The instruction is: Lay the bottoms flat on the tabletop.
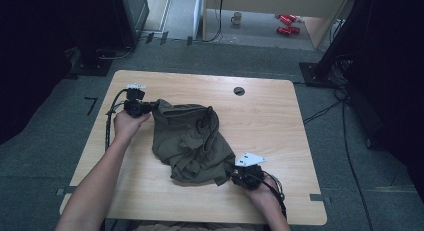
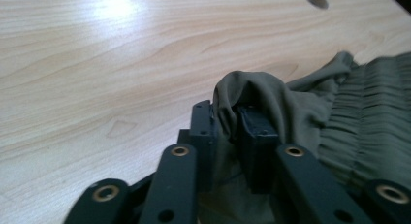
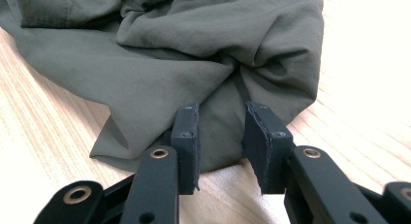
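Your desk [image 1: 280, 121] fills the middle of the high view, pale wood with a small round grommet hole [image 1: 239, 91] near its far edge. The olive-green garment [image 1: 192, 141] lies crumpled just left of centre in that view, bunched rather than spread, with a gathered elastic band [image 2: 373, 107] showing at the right of the left gripper view.

Your left claw [image 1: 150, 107], at the upper left of the heap, is clamped on a fold of the garment [image 2: 252, 95]: in the left gripper view the cloth drapes over and between the two jaws, which stand close together. Keep that pinch firm, because it looks like your anchor for opening the cloth out.

Your right claw [image 1: 235, 177], at the lower right of the heap, sits with a moderate gap between its jaws, and the hem of the garment [image 3: 218, 136] lies just ahead of and partly between them in the right gripper view; it does not look pinched yet. Slide it forward low along the desk so one jaw goes under the edge, take a single layer if you can, then close. Draw both hands apart evenly so the fabric flattens without slipping out.
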### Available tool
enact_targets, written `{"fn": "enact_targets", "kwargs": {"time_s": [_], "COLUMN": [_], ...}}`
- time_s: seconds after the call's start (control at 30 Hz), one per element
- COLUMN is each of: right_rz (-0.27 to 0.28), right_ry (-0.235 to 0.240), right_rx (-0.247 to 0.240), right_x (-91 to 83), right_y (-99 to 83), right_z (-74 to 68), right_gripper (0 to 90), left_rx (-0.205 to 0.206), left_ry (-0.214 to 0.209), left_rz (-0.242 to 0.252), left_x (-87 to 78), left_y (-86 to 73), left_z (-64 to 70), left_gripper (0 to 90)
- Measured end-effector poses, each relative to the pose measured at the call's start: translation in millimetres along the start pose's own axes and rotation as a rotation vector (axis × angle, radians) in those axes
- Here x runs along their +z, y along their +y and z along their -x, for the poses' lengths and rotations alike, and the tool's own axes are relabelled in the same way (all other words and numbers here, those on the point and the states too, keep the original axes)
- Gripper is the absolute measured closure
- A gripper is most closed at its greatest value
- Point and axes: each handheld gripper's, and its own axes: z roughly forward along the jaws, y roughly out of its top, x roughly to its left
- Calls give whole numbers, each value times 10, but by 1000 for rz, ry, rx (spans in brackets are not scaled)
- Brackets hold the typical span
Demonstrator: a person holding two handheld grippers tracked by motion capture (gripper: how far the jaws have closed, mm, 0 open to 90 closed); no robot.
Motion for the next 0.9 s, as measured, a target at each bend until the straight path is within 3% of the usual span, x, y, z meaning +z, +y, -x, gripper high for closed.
{"fn": "enact_targets", "kwargs": {"time_s": [0.03,0.17,0.23,0.3,0.37,0.53,0.9], "right_rz": [0,-1,-2,-9,-5,86,122], "right_ry": [0,4,11,22,21,-9,3], "right_rx": [2,6,16,61,63,69,54], "right_x": [-8,-12,-12,-38,-57,-198,-198], "right_y": [-7,-7,-4,23,32,137,369], "right_z": [-4,-3,4,27,28,23,-2], "right_gripper": [673,655,641,623,619,587,556], "left_rx": [9,-16,8,19,33,63,105], "left_ry": [13,2,13,13,12,9,24], "left_rz": [10,36,35,31,31,42,37], "left_x": [-12,-94,-132,-170,-207,-301,-424], "left_y": [-15,-51,-72,-93,-122,-221,-401], "left_z": [1,-42,-32,-15,6,100,228], "left_gripper": [706,637,633,618,615,597,525]}}
